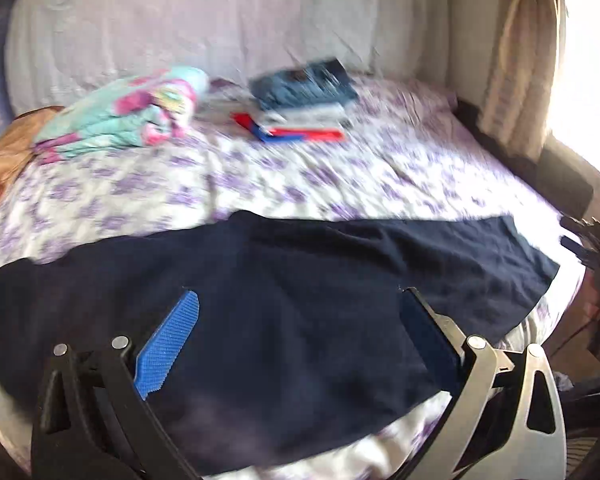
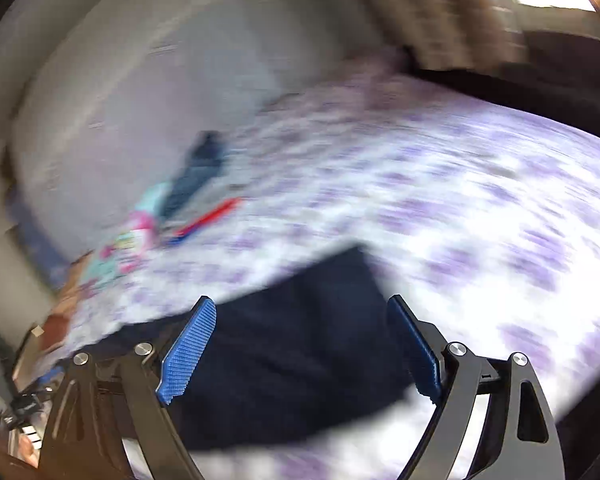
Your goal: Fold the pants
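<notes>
Left wrist view: the left gripper [image 1: 300, 320] hangs over the pants [image 1: 284, 304] with its blue pads spread wide and nothing between them but the cloth lying flat below. The pants are dark navy and stretch lengthwise across the near edge of the bed [image 1: 340, 184], which has a purple-flowered sheet. They look already halved leg on leg, with one end reaching toward the right side of the bed. Far back on the bed sit a folded stack of clothes [image 1: 304, 100] and a bright teal and pink bundle [image 1: 140, 112], both well clear of the pants. The next fold, as I judge it, brings one end over the other, so this gripper should pinch both layers at the near corner of its end, not just the top layer.

Right wrist view: this picture is heavily smeared, so fine detail is lost. The right gripper [image 2: 300, 344] also stands wide apart and holds nothing. One squared end of the pants [image 2: 300, 344] lies right beneath and between its pads. To do the step well, settle the hand first, then come down on the corner of that end and close on the full thickness. Both grippers should lift together, keep the edge taut between them and lay it level on the other end, so that no wrinkle or skew gets trapped.
</notes>
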The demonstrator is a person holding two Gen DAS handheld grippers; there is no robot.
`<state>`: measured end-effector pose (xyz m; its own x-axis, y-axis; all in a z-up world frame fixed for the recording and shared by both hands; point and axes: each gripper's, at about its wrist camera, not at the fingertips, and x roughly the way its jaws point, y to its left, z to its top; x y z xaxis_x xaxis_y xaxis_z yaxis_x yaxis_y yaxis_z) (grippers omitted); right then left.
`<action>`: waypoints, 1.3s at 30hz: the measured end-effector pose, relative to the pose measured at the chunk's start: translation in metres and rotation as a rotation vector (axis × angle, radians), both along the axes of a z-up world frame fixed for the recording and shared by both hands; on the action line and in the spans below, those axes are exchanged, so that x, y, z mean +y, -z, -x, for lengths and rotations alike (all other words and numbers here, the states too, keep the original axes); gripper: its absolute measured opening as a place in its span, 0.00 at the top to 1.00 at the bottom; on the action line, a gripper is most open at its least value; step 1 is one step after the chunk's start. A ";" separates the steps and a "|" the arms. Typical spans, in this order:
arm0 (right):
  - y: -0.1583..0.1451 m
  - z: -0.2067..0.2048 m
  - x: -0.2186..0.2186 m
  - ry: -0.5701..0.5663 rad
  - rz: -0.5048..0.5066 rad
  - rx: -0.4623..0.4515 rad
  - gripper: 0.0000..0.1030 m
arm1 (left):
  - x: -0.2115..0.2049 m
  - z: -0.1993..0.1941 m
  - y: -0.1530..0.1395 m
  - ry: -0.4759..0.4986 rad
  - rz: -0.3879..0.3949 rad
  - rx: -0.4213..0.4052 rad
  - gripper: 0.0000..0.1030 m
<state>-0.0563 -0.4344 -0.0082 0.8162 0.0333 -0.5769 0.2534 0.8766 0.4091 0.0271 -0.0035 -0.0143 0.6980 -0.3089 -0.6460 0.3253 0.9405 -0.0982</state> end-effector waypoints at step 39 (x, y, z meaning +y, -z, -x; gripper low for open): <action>0.032 0.006 -0.023 0.002 -0.059 0.062 0.80 | 0.255 0.024 0.035 -0.648 0.292 0.260 0.46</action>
